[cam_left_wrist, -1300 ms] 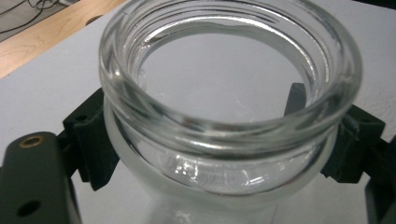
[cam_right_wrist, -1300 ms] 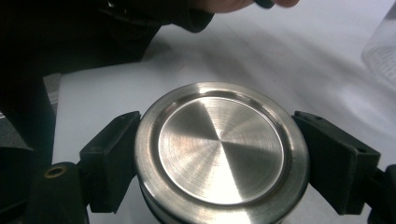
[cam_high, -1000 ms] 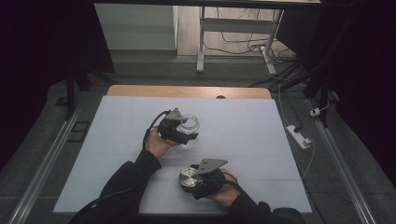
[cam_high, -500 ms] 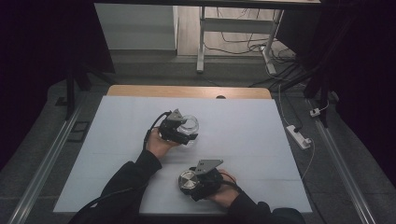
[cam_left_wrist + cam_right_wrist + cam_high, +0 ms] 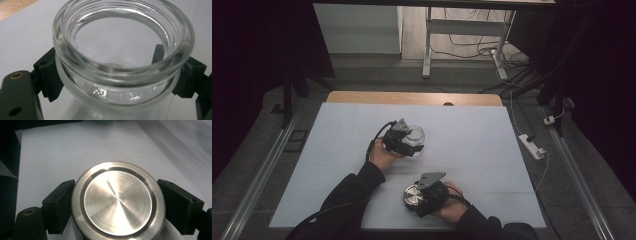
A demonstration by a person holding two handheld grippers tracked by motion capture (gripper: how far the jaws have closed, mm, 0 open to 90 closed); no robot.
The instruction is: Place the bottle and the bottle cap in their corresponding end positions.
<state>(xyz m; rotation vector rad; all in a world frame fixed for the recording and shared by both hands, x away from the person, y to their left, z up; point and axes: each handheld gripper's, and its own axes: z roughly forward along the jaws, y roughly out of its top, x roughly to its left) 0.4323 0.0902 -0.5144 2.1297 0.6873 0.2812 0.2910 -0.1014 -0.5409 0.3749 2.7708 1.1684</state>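
Left gripper (image 5: 408,143) sat near table centre in the high view, jaws clamped on a clear glass jar (image 5: 414,135). Left gripper view: jar (image 5: 120,57) was open-mouthed, threaded rim facing the camera, one black jaw pad (image 5: 48,75) pressed on its wall at 9 o'clock, the other at 3 o'clock. Jar looked empty; the white table (image 5: 30,42) showed through the glass.

Right gripper (image 5: 418,197) was closer to the near edge, at roughly 5 o'clock from the left one, well apart from it. Jaws held a round brushed-metal lid (image 5: 412,195). Right gripper view: lid (image 5: 118,201) faced the camera flat-on, raised rim around a recessed centre, jaw pads (image 5: 58,206) touching its edge at 9 and 3 o'clock.

Person's left hand (image 5: 382,155) and right hand (image 5: 452,205) each wrapped a gripper body, dark sleeves coming in from 6 o'clock. White table (image 5: 472,135) had a wooden strip (image 5: 412,98) along its far edge, at 12 o'clock. A white power strip (image 5: 532,146) lay on the floor off the table at 3 o'clock.
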